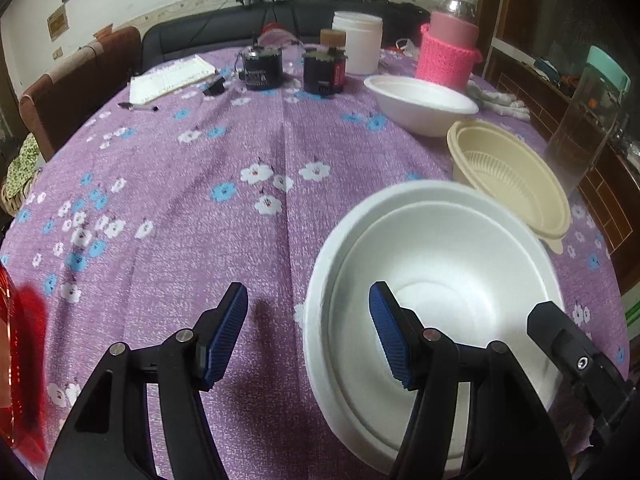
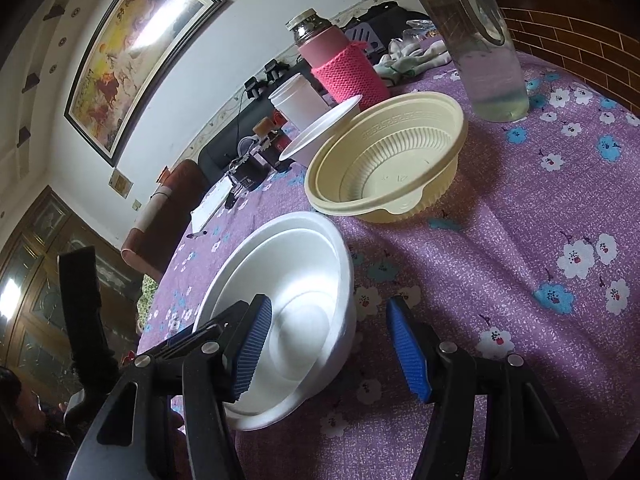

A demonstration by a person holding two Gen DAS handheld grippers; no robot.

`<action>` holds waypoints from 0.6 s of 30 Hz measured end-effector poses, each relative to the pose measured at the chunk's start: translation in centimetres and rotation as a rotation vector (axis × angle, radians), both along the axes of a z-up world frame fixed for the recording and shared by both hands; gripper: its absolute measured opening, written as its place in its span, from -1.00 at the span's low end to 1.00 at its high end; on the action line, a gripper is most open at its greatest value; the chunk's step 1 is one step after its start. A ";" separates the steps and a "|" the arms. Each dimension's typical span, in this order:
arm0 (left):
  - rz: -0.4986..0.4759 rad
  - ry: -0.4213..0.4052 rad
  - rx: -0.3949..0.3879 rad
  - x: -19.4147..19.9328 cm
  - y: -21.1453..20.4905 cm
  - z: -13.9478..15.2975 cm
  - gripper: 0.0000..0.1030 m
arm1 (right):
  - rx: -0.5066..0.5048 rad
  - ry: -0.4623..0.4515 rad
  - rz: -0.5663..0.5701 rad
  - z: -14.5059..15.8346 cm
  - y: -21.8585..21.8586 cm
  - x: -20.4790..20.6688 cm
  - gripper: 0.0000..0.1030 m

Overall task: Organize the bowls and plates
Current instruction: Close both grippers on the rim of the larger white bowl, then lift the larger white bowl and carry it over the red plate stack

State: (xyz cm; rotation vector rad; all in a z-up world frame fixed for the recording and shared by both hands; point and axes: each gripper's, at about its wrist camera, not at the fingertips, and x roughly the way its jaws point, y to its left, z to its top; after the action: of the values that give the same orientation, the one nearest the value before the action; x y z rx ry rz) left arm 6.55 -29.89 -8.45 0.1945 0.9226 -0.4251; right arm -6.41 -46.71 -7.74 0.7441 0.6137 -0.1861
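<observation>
A white foam bowl (image 1: 440, 264) (image 2: 296, 264) with a double rim sits on the purple floral tablecloth (image 1: 180, 200). My left gripper (image 1: 308, 332) is open and straddles the bowl's left rim, one blue pad inside and one outside over the cloth. My right gripper (image 2: 330, 350) is open across the bowl's right wall, with its left pad inside and its right pad outside. Neither pair of pads presses on the foam. Behind it stand a cream ribbed plastic bowl (image 1: 508, 184) (image 2: 384, 160) and a second white foam bowl (image 1: 424, 100) (image 2: 320, 132).
A red translucent dish (image 1: 20, 340) shows at the left edge. At the back stand a pink knit-sleeved bottle (image 1: 448, 52), a white jar (image 1: 360, 40), two black devices (image 1: 262, 66) and a notepad (image 1: 172, 80). A clear water bottle (image 2: 488, 52) stands by the table's right edge.
</observation>
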 end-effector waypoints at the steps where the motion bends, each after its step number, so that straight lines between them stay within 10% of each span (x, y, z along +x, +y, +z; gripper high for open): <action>1: -0.002 0.013 0.000 0.1 0.0 -0.3 0.20 | -0.001 0.001 0.001 0.0 0.0 0.0 0.18; 10: 0.009 0.041 -0.024 0.4 0.4 -0.9 0.15 | -0.035 0.043 0.024 -0.2 0.5 0.7 -0.46; 18: -0.060 0.053 -0.088 -0.3 0.1 -0.5 -0.70 | -0.069 0.044 0.026 -0.2 0.8 0.8 -0.57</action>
State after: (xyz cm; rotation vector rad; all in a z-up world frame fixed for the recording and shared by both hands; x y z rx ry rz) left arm 6.23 -29.81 -8.94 0.1314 0.9495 -0.5268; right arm -5.59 -45.92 -7.95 0.6671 0.6557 -0.1995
